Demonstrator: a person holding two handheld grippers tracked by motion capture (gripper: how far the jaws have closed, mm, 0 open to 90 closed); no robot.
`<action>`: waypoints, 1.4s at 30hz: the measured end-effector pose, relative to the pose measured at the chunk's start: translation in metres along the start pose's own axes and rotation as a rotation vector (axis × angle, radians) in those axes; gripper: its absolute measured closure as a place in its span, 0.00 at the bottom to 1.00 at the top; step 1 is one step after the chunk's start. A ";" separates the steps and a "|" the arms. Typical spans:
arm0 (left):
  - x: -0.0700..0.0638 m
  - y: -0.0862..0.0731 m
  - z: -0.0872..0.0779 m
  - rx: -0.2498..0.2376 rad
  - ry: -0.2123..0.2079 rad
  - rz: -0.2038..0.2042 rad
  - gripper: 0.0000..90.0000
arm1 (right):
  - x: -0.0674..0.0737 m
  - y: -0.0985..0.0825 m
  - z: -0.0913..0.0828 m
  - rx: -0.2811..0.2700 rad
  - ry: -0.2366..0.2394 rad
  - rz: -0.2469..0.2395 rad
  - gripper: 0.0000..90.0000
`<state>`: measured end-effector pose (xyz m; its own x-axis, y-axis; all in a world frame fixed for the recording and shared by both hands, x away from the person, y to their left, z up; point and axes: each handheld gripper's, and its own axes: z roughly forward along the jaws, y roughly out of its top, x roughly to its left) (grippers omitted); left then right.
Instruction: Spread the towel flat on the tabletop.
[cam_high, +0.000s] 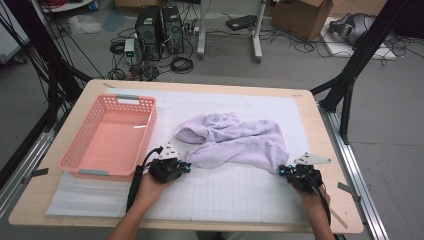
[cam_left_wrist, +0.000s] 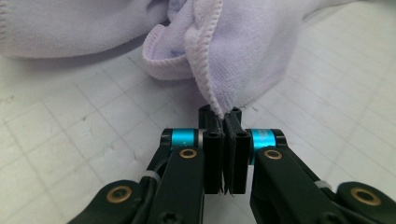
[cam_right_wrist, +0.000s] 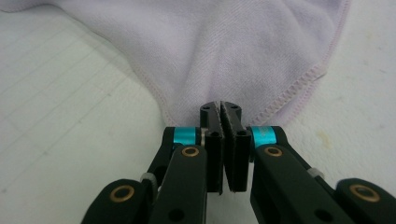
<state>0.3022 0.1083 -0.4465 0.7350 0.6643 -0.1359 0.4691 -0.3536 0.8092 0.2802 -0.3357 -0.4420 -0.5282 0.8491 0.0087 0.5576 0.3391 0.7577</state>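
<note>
I saw the light wooden table (cam_high: 320, 130) with its white gridded mat (cam_high: 235, 195), and a salmon-pink perforated plastic basket (cam_high: 80, 150) standing on the left part. The crumpled lilac terry towel (cam_high: 235, 137) lay mid-mat, right of the basket. My left gripper (cam_left_wrist: 223, 122) had its jaws clamped together on the towel's stitched hem at the near left edge. My right gripper (cam_right_wrist: 221, 114) was pinched tight at the near right corner, seemingly with cloth between the pads, though the view was too close to be certain.
</note>
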 end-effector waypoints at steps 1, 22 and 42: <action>-0.001 -0.002 -0.005 -0.012 -0.005 -0.007 0.97 | -0.001 -0.001 -0.003 -0.006 0.000 -0.002 0.98; -0.066 -0.061 -0.072 -0.047 -0.091 -0.035 0.97 | 0.041 -0.058 -0.086 -0.014 0.033 0.034 0.98; -0.034 -0.036 -0.046 -0.063 -0.005 -0.159 0.44 | 0.038 -0.042 -0.065 -0.071 -0.013 0.044 0.60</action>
<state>0.2374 0.1292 -0.4449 0.6561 0.7055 -0.2680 0.5484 -0.2017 0.8116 0.1952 -0.3438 -0.4308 -0.4956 0.8679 0.0345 0.5326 0.2723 0.8014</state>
